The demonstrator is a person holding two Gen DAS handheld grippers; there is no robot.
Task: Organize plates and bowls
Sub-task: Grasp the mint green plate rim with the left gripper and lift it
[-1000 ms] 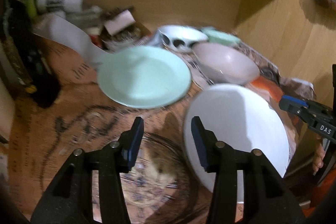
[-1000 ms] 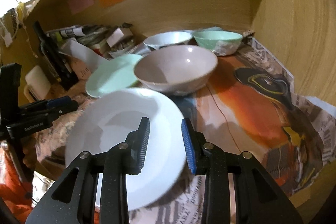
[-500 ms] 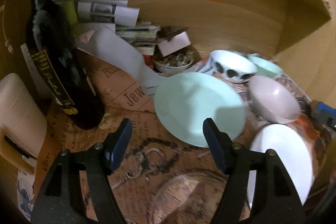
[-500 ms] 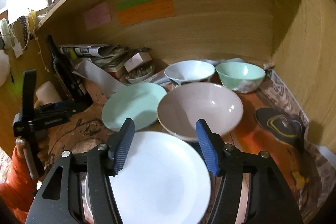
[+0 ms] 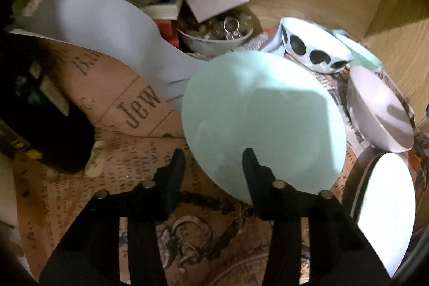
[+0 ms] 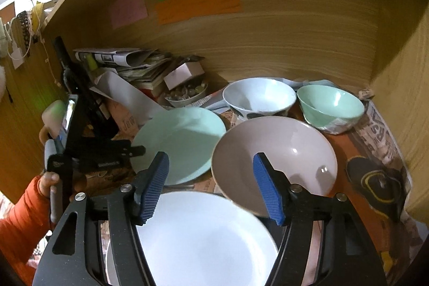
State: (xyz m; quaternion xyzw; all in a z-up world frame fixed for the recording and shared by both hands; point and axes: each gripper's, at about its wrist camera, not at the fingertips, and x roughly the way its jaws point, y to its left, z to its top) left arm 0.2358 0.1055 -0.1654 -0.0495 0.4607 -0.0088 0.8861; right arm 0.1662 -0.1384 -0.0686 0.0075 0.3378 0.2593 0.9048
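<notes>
On newsprint, mint plate (image 5: 262, 119) edge sits between left gripper (image 5: 213, 165) jaws.

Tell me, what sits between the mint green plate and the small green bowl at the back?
A white bowl with dark spots sits between the green plate and the green bowl; the right wrist view shows it best.

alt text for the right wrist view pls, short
The right tool hangs open above a white plate, holding nothing. Behind it sit a pale green plate and a pinkish bowl, then a white bowl and a green bowl against the wooden back wall. At left, a hand holds the left tool at the green plate's edge.
</notes>
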